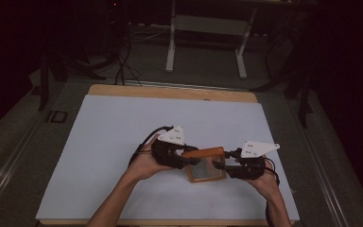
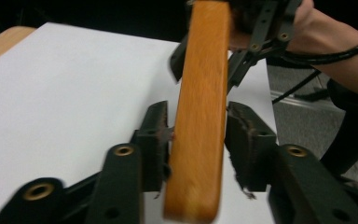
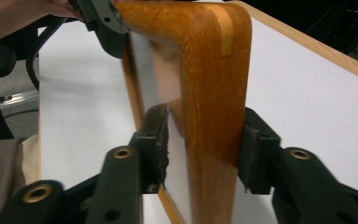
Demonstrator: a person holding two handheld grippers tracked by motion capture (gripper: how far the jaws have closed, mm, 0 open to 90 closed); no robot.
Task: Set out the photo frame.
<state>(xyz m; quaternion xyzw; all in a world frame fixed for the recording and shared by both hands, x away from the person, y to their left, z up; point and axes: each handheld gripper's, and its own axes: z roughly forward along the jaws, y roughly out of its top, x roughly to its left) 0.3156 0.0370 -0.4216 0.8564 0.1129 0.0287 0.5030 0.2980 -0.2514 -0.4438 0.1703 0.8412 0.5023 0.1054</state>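
over the white table (image 1: 104, 142), both hand-held grippers, left (image 1: 185, 160) and right (image 1: 220, 165), clasp a glossy rounded wooden frame (image 1: 206, 163).

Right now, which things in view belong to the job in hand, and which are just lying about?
In the job:
- wooden frame, held between both grippers
- left gripper, jaws around its top bar
- right gripper, jaws around its side

Lying about:
- white table cover
- white stand on the floor beyond
- floor cables
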